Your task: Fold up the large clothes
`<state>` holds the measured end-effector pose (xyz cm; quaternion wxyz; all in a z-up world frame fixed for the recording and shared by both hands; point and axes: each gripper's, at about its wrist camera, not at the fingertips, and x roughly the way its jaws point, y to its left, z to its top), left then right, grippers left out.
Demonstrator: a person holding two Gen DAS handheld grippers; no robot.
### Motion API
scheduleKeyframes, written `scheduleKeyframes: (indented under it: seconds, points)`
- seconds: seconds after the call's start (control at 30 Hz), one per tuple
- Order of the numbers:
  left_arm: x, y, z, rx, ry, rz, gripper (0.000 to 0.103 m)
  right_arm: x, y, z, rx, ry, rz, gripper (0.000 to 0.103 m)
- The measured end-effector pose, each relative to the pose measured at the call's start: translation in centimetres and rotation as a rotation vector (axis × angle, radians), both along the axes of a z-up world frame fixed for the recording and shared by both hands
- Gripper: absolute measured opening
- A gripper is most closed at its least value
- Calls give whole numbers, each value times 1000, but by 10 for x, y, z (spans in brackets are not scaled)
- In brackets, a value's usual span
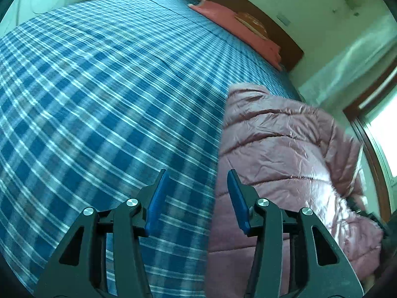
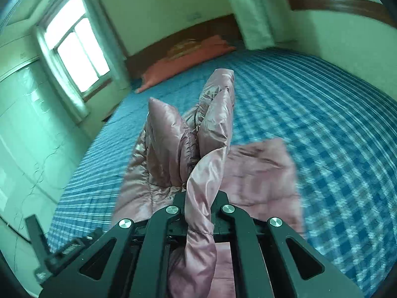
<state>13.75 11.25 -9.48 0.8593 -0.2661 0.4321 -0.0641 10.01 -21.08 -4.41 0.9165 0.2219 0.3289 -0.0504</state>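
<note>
A shiny pink puffer jacket [image 1: 285, 149] lies on the blue plaid bed [image 1: 111, 99]. My left gripper [image 1: 197, 178] is open and empty, hovering over the bed at the jacket's left edge; its right blue pad [image 1: 238, 198] is over the jacket. My right gripper [image 2: 201, 198] is shut on a twisted fold of the jacket [image 2: 206, 168], lifting it above the bed [image 2: 322, 111]. The rest of the jacket [image 2: 260, 178] spreads flat beneath, with quilted parts [image 2: 168, 139] bunched upright ahead. The right fingertips are hidden by the fabric.
A salmon pillow [image 1: 238, 24] lies by the dark wooden headboard [image 1: 273, 17], also in the right wrist view [image 2: 188, 59]. A window [image 2: 77, 47] and pale wardrobe [image 2: 27, 124] stand left of the bed. Another window [image 1: 382, 136] is at the right.
</note>
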Motion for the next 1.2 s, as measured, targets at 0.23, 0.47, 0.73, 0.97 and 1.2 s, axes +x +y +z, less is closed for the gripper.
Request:
scheduleKeyframes:
  seconds: [0.23, 0.47, 0.73, 0.97, 1.2]
  points:
    - [-1, -50, -17, 5, 33, -90, 52, -12, -48, -66, 100, 115, -66, 5]
    - [0, -62, -22, 64, 21, -106, 54, -22, -63, -80, 218, 110, -59, 7]
    - [-30, -44, -9, -4, 10, -98, 62, -73, -66, -46, 280, 46, -74, 33]
    - [-42, -46, -17, -37, 6, -118, 68, -105, -43, -39, 309, 30, -26, 57]
    - [-42, -45, -29, -48, 44, -80, 67, -97, -41, -77, 292, 129, -61, 32]
